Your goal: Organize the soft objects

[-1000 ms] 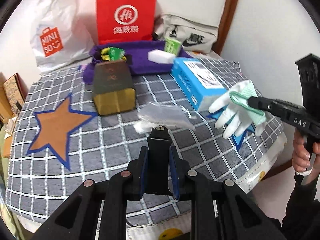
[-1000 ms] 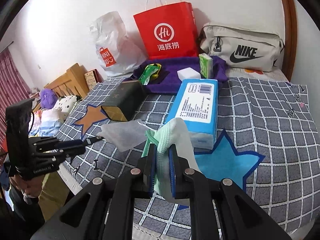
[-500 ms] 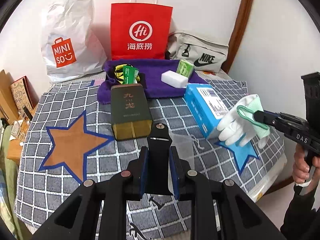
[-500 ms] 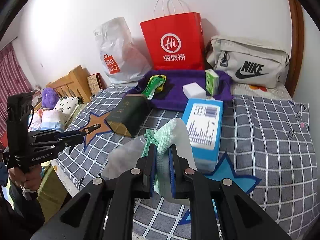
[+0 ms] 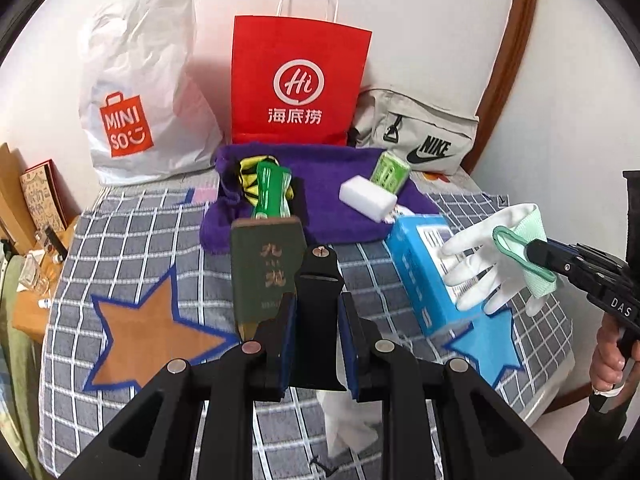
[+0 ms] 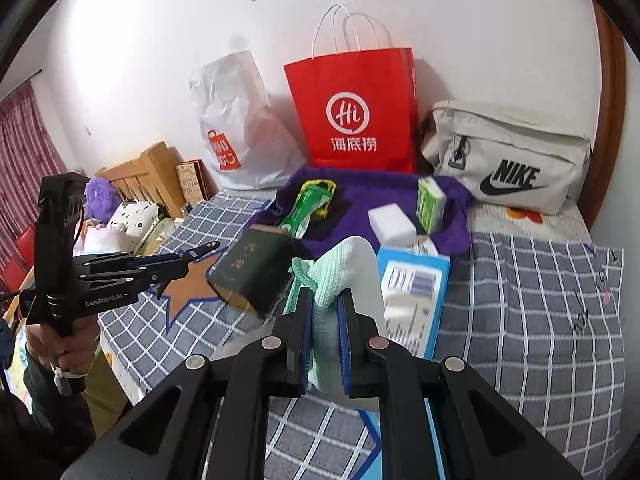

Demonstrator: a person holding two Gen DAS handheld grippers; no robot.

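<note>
My right gripper is shut on the mint-green cuff of a white glove. In the left wrist view the glove hangs in the air with its fingers spread, over the near end of the blue tissue pack, held by the right gripper. My left gripper is shut on a flat black clip with a screw at its tip. A clear plastic bag hangs down under those fingers. How the bag joins the clip is hidden. The left gripper hovers beyond the bed's left edge.
A dark green box lies mid-bed on the checked cover. Behind it a purple towel carries green packets and a white sponge. A red paper bag, a white shopping bag and a grey sling bag line the wall.
Both grippers have risen and drawn back from the bed. The clear bag went from ahead of the left fingers to hanging below them. The glove is carried higher.
</note>
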